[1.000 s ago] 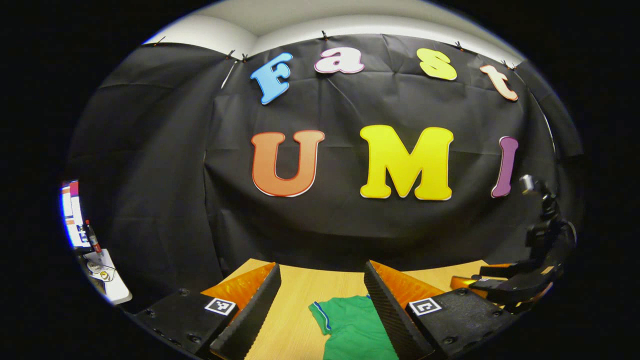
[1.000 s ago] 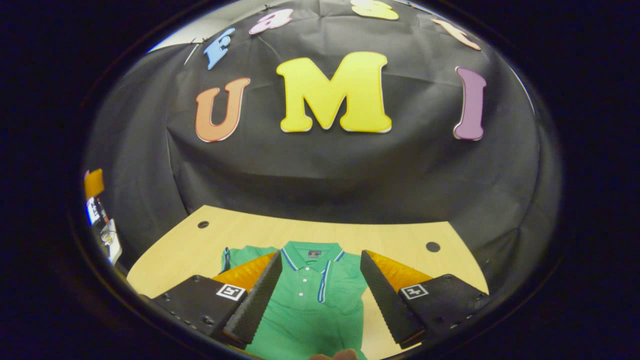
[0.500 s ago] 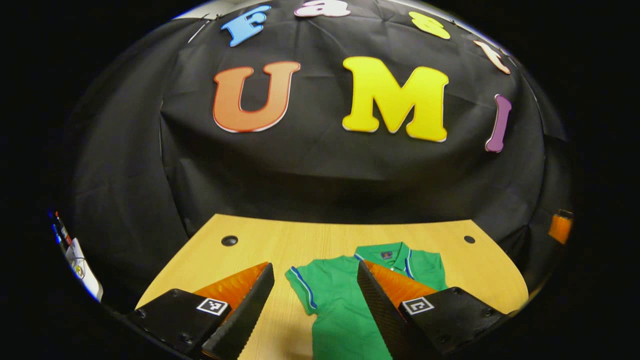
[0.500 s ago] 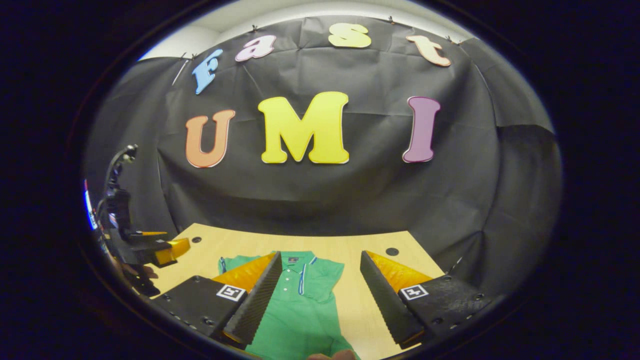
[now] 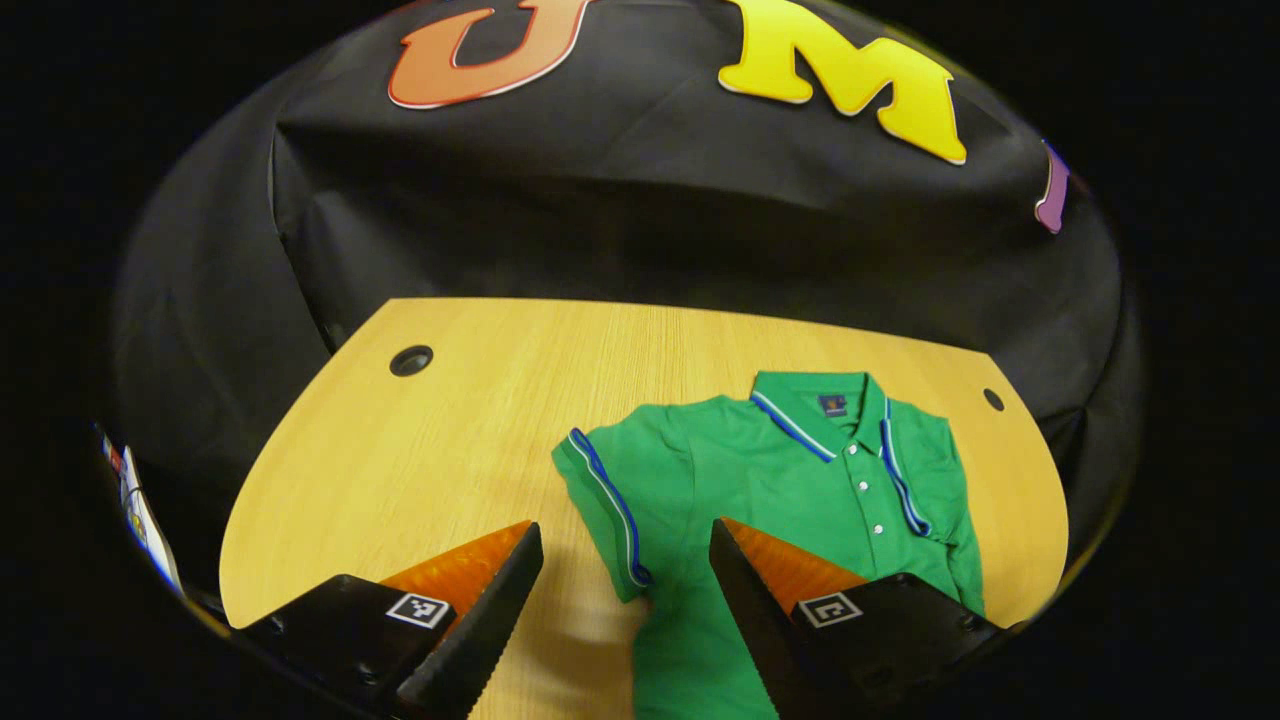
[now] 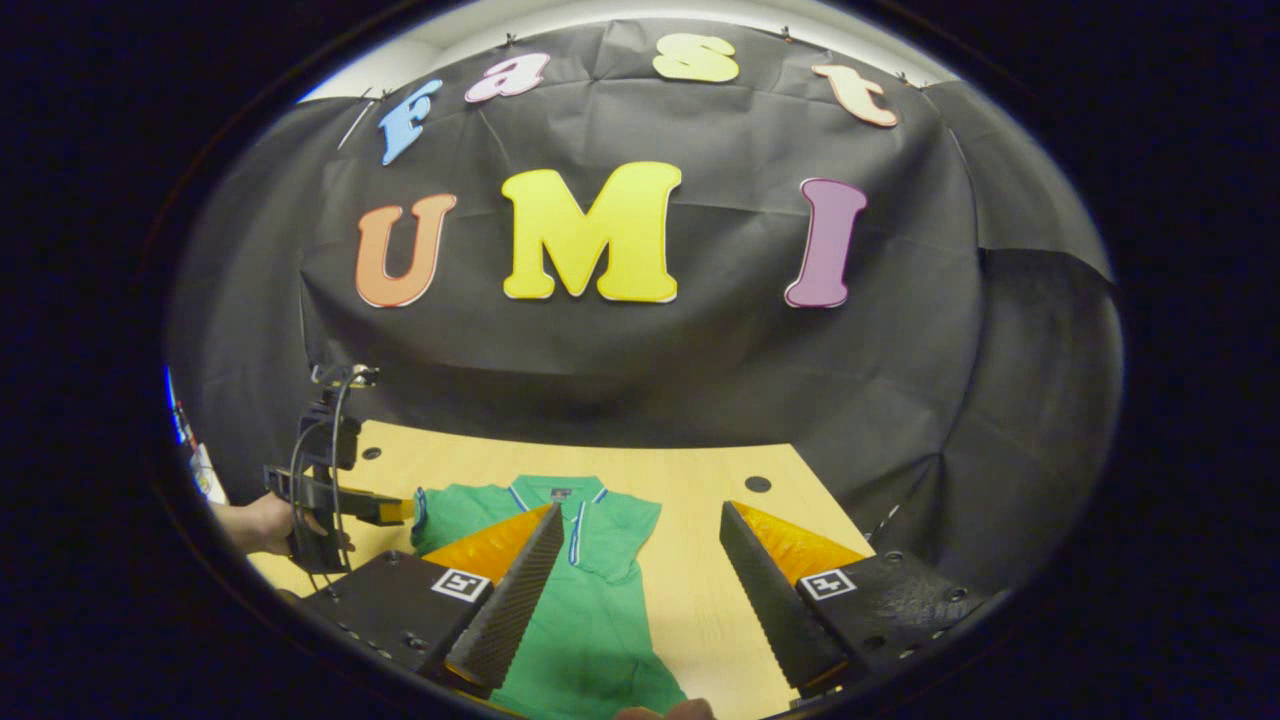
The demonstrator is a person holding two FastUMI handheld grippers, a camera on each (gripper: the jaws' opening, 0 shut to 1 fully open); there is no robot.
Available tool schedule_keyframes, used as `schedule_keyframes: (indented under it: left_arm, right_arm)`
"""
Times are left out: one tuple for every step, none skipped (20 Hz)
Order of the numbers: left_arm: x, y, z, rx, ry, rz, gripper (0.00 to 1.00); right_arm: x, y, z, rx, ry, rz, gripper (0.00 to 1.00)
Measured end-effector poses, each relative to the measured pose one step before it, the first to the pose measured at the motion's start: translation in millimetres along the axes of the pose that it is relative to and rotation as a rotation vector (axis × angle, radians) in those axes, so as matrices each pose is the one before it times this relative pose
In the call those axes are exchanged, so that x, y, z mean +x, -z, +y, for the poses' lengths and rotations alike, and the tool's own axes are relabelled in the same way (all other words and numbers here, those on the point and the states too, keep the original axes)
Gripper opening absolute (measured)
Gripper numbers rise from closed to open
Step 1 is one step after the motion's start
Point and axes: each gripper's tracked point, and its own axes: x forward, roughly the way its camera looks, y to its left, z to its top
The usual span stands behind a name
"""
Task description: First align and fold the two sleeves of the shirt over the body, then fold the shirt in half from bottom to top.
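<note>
On the wooden table (image 5: 420,450) the green shirt (image 5: 760,480) lies partly behind both open tongs (hem cut off).

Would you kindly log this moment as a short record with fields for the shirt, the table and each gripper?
shirt: green polo shirt, flat on the table, collar toward the wall
near sleeve: sleeve spread out, not yet folded
far sleeve: seems already folded over the body
table: wooden table
left gripper: left gripper open, above the sleeve hem
right gripper: right gripper open, holding nothing
</note>
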Motion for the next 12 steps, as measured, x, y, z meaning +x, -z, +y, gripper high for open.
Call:
schedule_keyframes:
  left_arm:
    - [10.02,8.31,2.37,-0.00103,-0.00328,0.03533,1.00]
    - [7.36,6.89,3.06,-0.00254,-0.00934,0.03741,1.00]
    - [7.56,7.12,0.36,-0.00256,-0.00043,0.03406,1.00]
    - [6.77,5.00,-0.22,0.00338,-0.00316,0.02659,1.00]
    - [5.29,3.22,1.23,0.00726,-0.00479,0.02088,1.00]
    - [2.49,0.99,2.34,0.00429,-0.00021,0.01551,1.00]
    - [2.02,-1.05,0.48,0.00145,0.00157,0.00642,1.00]
    - [3.02,-0.69,0.82,0.00066,0.00465,0.00714,0.98]
    - [1.75,-0.49,0.17,-0.00053,0.00343,0.00514,0.93]
    - [2.94,-0.36,-0.08,-0.00682,0.00774,0.00582,0.77]
    - [2.67,-0.80,1.98,-0.00737,-0.00291,0.00716,0.68]
    - [3.87,2.03,4.73,-0.00296,-0.00858,0.01221,0.48]
  right_arm:
    - [2.57,3.74,0.78,0.00018,-0.00180,0.01401,0.96]
    - [1.65,4.45,-0.07,-0.00189,0.00058,0.01177,0.96]
    - [2.89,1.45,-0.31,-0.00122,0.00213,0.00878,0.96]
    - [1.24,2.36,-1.17,0.00138,0.00254,0.00789,0.96]
    - [2.29,1.22,-1.90,0.00414,0.00306,0.00713,0.94]
    - [1.56,0.68,-1.16,0.00508,0.00476,0.00645,0.95]
    - [0.89,-0.27,-0.74,0.00601,0.00447,0.00319,0.94]
    - [0.78,-0.37,-2.29,0.00578,0.00330,0.00111,0.94]
    - [0.38,-1.16,-0.45,0.00673,-0.00162,-0.00086,0.94]
    - [-0.45,0.31,0.58,0.00624,-0.00001,-0.00026,0.94]
    - [-0.21,-1.75,-0.34,0.00334,0.00051,-0.00424,0.94]
    - [1.34,0.45,-0.81,-0.00179,0.00156,-0.00050,0.94]
